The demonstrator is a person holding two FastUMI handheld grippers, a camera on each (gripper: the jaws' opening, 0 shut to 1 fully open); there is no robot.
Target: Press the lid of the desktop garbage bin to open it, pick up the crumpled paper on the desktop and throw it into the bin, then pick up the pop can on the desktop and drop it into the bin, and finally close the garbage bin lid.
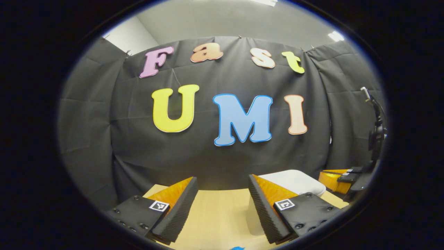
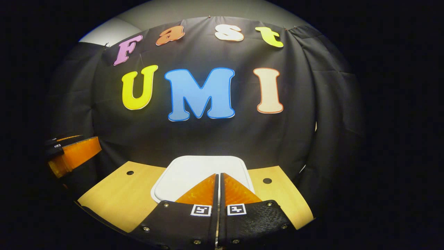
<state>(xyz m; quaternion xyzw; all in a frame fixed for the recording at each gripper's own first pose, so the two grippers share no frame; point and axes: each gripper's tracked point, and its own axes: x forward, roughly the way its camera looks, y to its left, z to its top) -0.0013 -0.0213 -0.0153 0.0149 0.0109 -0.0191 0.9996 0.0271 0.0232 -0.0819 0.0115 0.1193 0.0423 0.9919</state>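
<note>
In the right gripper view the right tool has its two fingers pressed together with only a thin seam between them, holding nothing. Its tips sit over the white lid of the bin, which lies flat and closed just ahead; whether the tips touch the lid cannot be told. The bin stands on the pale wooden bench, near its far edge, with the black cloth wall close behind.

In the left gripper view the left tool is spread wide, with nothing between its fingers and bare bench showing in the gap. The white bin stands just beyond its right-hand finger. A small blue scrap peeks in at the bottom edge, too little of it visible to identify.
</note>
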